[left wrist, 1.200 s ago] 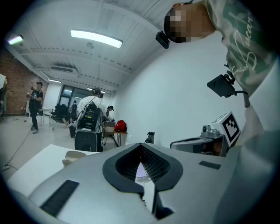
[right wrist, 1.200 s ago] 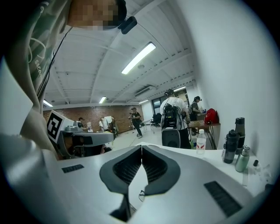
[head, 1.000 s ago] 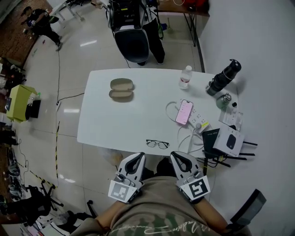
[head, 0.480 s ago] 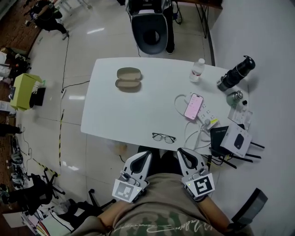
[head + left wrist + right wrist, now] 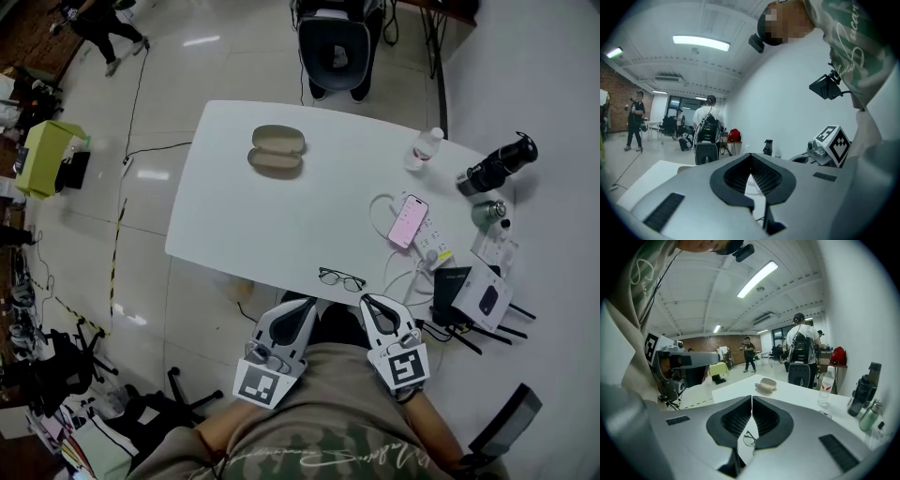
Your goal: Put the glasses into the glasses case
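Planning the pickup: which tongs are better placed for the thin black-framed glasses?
Right, probably. The thin black-framed glasses lie at the near edge of the white table, straight ahead of the right tongs in the right gripper view; the left tongs sit farther off. Both are shut.

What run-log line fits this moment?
left gripper: shut, empty | right gripper: shut, empty | thin black glasses: near edge, white table | open beige glasses case: far side
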`<state>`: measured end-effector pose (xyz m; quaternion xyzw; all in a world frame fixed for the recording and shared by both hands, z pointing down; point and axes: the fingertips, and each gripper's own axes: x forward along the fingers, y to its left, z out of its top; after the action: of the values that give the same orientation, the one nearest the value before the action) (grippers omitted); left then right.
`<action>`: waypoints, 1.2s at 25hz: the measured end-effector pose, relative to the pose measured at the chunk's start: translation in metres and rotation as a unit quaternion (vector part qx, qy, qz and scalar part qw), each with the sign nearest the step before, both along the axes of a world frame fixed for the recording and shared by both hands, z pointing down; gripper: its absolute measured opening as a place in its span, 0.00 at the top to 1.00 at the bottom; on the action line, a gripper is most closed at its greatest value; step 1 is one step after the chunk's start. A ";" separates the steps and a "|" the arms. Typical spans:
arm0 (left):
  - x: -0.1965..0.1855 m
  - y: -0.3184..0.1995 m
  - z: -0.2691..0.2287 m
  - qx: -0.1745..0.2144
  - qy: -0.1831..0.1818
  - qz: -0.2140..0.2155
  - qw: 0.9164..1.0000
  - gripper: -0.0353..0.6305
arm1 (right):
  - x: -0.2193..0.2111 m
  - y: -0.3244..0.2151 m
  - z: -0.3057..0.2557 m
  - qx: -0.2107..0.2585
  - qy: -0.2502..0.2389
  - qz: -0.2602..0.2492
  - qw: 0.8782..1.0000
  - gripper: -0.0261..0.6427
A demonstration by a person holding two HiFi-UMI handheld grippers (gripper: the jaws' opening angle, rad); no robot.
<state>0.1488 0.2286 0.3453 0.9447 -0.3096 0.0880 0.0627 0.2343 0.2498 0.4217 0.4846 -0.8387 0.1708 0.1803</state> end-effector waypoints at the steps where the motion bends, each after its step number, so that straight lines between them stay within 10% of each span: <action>1: -0.002 -0.004 -0.002 0.005 0.001 0.002 1.000 0.95 | 0.000 -0.004 0.003 -0.005 0.006 0.003 1.000 0.94; 5: -0.021 -0.030 -0.008 -0.037 0.051 -0.041 0.997 0.95 | -0.011 -0.018 0.016 -0.034 0.012 -0.009 0.999 0.94; 18: -0.024 -0.082 -0.041 0.057 0.057 -0.022 0.996 0.95 | -0.044 -0.030 0.106 -0.174 0.096 -0.133 0.971 0.94; 30: -0.050 -0.104 -0.018 -0.003 0.074 -0.046 0.996 0.95 | -0.033 -0.008 0.211 -0.274 0.274 -0.282 0.878 0.86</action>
<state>0.0987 0.1249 0.3278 0.9332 -0.3472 0.0155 0.0919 0.2018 0.2416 0.6329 0.1860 -0.7769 0.1959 0.5687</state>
